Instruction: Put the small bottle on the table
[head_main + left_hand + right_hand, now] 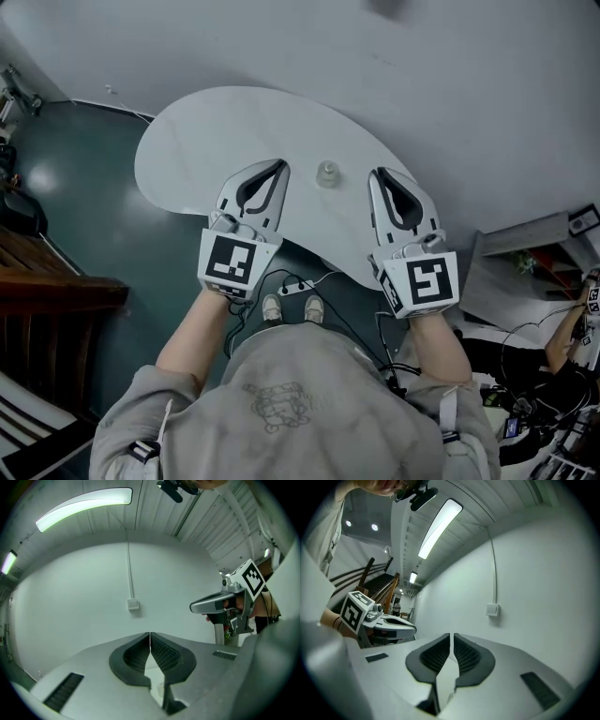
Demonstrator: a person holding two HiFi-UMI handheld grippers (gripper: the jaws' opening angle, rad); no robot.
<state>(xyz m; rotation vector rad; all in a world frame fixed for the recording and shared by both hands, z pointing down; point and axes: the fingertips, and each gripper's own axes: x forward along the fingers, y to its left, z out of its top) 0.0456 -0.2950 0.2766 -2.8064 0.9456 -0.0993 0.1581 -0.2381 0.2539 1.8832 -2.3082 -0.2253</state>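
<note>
The small clear bottle (327, 173) stands upright on the white curved table (206, 141), near its front edge and between my two grippers. Neither gripper touches it. In the head view my left gripper (279, 165) hovers to the bottle's left and my right gripper (378, 174) to its right, both held level above the tabletop. In the left gripper view the left gripper (150, 634) has its dark pads met at the tips with nothing between them. The right gripper (452, 635) in its own view is likewise shut and empty. Each gripper view shows the other gripper off to the side.
A white wall with a socket box (133, 604) and a cable run faces both grippers. On the dark floor under the table's edge lie a power strip and cables (295, 286). Wooden stairs (37, 272) stand at left, and cluttered shelving (534, 244) and another person's arm (562, 337) at right.
</note>
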